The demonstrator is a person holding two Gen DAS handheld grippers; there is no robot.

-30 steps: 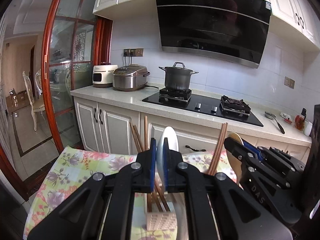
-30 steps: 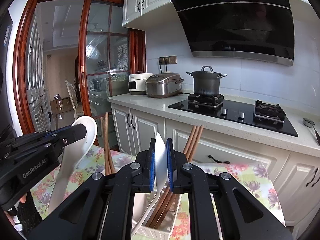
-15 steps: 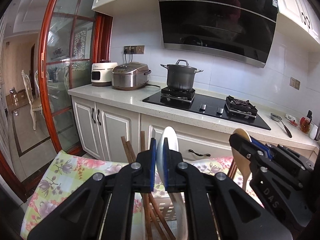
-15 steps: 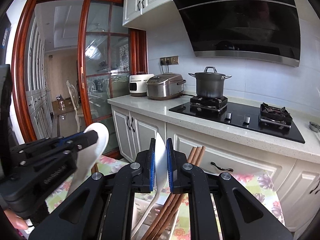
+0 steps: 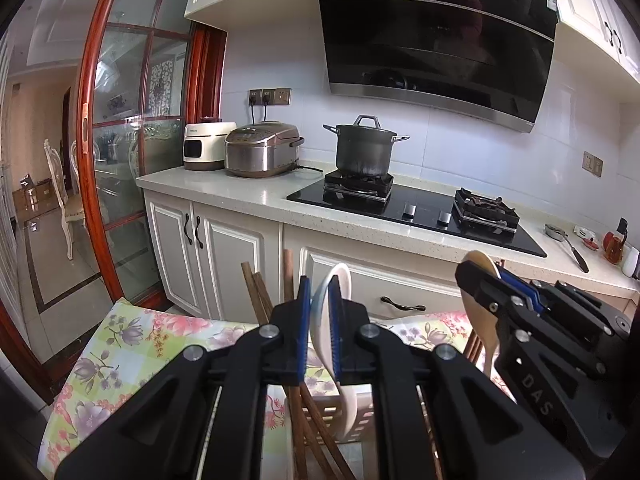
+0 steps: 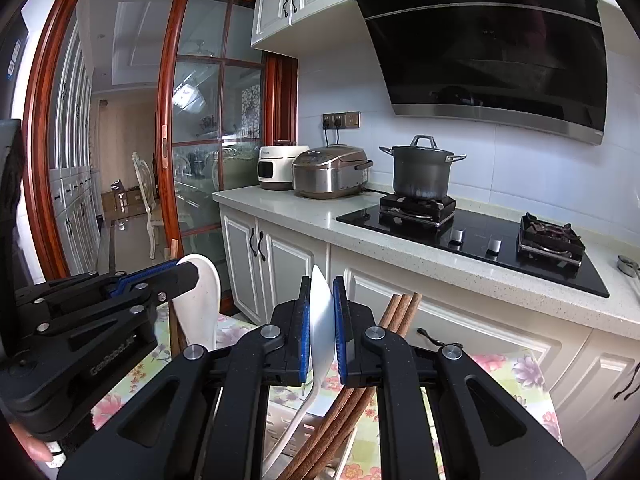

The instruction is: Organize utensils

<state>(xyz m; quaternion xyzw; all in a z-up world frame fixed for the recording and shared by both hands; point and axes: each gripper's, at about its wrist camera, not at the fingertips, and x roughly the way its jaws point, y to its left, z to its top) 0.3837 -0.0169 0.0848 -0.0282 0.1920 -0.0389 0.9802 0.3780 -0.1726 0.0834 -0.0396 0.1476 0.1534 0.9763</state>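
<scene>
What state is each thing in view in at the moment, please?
left tool: jaws opening, white spoon between them
white spoon: bowl up, handle reaching down into utensil basket
right tool: shut on pale spoon
pale spoon: held bowl up
chopsticks: standing tilted in utensil basket
pot: lidded, on a burner
rice cooker: lid shut
</scene>
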